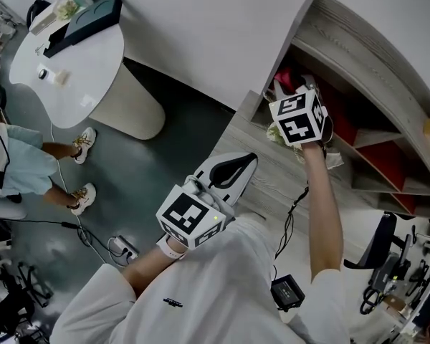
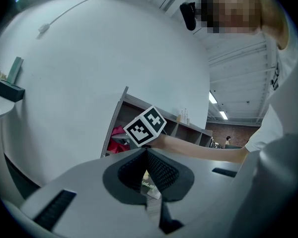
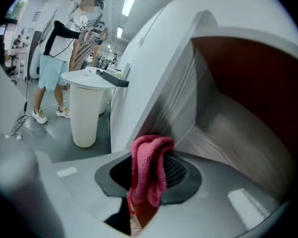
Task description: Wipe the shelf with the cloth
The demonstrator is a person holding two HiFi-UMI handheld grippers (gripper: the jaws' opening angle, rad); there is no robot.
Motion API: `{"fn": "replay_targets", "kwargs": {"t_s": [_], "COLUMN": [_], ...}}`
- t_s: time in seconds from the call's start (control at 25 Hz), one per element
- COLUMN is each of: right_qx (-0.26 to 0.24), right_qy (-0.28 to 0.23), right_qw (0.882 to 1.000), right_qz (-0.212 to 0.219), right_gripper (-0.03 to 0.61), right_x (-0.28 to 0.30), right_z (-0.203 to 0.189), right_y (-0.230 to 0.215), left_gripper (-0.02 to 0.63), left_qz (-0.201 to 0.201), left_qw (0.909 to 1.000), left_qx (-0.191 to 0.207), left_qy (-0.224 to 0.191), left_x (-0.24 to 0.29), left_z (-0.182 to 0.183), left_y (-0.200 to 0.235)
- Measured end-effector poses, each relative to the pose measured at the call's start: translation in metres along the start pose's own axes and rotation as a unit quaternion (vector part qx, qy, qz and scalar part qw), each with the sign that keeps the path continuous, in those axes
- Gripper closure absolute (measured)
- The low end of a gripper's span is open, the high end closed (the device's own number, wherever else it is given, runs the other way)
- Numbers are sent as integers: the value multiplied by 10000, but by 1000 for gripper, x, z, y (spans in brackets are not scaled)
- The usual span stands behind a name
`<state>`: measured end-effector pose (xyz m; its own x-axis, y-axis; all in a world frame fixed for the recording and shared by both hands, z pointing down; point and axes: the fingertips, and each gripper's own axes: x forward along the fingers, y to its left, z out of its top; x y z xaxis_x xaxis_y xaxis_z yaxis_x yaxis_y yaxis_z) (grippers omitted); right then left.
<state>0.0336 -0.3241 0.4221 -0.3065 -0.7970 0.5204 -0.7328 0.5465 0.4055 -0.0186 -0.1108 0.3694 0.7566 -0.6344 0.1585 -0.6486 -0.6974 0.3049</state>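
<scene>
A grey wood shelf [image 1: 347, 45] with red back panels stands at the right. My right gripper [image 1: 292, 90] reaches into its left compartment, shut on a pink-red cloth [image 1: 284, 78]. In the right gripper view the cloth [image 3: 150, 168] hangs bunched out of the shut jaws of the right gripper [image 3: 148, 158], just above the compartment's grey floor [image 3: 233, 133]. My left gripper [image 1: 245, 160] is held lower, over the shelf's front ledge, shut on nothing. In the left gripper view the left gripper [image 2: 148, 163] points toward the shelf [image 2: 131, 105] and the right gripper's marker cube [image 2: 147, 126].
A white round table [image 1: 82, 63] with a dark tray and small items stands on the floor at the upper left. A person [image 1: 18, 167] sits at the left edge, with cables [image 1: 93, 239] on the floor nearby. A pale packet [image 1: 276, 134] lies on the ledge under my right gripper.
</scene>
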Motion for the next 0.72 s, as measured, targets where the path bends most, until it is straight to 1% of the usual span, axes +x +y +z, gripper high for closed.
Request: {"fn": "replay_targets", "kwargs": {"t_s": [0.12,0.24,0.32,0.4,0.56,0.72], "right_qx": [-32,-127,-149,-71,-31,3], "right_qy": [-414,-833,-1153,-1435,-1788,-2203], "right_qw": [9989,9949,9899,9850,9754,9605], "right_qz": [-199,-561,-811,-958,-1289,-1702], "right_gripper": [460,460,460,463,463,463], "right_x": [-16,-34,-44,-50,-54,-54], "right_z": [21,44,59,67,70,74], "right_y": [-9,-24,-34,-40,-45,-58], "left_gripper": [612,612,612,612,612,612], "left_qz": [-9,-52,-84,-82,-49,20], "left_qw": [10000,10000,10000,9999,9999,10000], "left_qx": [-4,14,41,48,65,52], "left_qy": [15,25,31,38,62,83], "left_x": [3,7,9,10,12,12], "left_z": [-1,0,1,0,-1,-2], "left_y": [-1,-4,-6,-7,-6,-1]}}
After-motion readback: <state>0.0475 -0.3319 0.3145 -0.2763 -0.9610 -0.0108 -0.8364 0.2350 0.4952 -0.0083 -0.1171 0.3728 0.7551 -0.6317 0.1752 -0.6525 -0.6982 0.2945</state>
